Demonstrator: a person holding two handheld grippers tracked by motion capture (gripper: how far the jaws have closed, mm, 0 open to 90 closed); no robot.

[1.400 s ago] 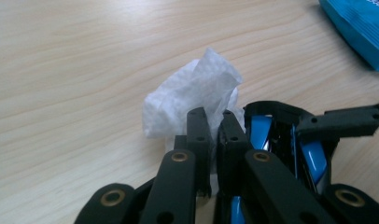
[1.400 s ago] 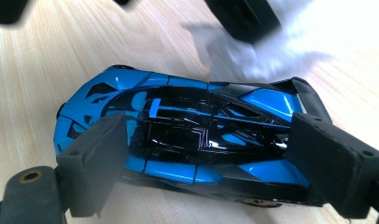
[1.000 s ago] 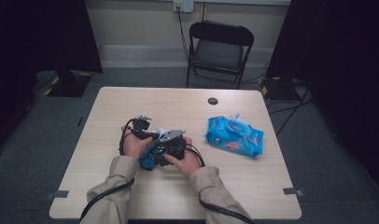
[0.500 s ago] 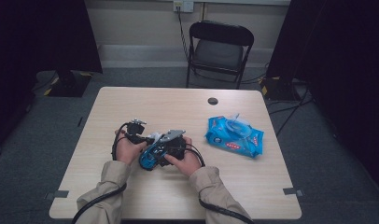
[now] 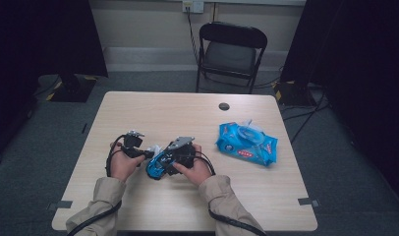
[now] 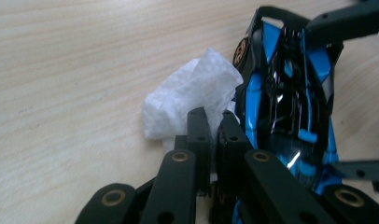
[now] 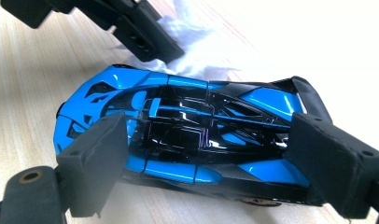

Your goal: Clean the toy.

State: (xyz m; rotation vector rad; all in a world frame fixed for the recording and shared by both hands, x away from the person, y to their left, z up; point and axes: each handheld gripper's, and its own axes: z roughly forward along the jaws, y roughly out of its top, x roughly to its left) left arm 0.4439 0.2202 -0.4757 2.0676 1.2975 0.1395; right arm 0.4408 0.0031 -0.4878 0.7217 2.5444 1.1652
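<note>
A blue and black toy car (image 7: 187, 135) lies on its side just above the table, and my right gripper (image 7: 211, 154) is shut on it, one pad at the nose and one at the tail. In the high view the car (image 5: 156, 166) sits between both hands at the table's near middle, with the right gripper (image 5: 174, 156) over it. My left gripper (image 6: 213, 119) is shut on a crumpled white wipe (image 6: 187, 98), which presses against the car (image 6: 290, 107) near a wheel. From above, the left gripper (image 5: 147, 152) is just left of the car.
A blue pack of wet wipes (image 5: 246, 142) with its flap open lies to the right on the wooden table (image 5: 138, 113). A small black disc (image 5: 224, 106) sits near the far edge. A black folding chair (image 5: 232, 49) stands behind the table.
My left hand has slid to the left and slightly nearer with the wipe still in its jaws. The right hand and the car have stayed put.
</note>
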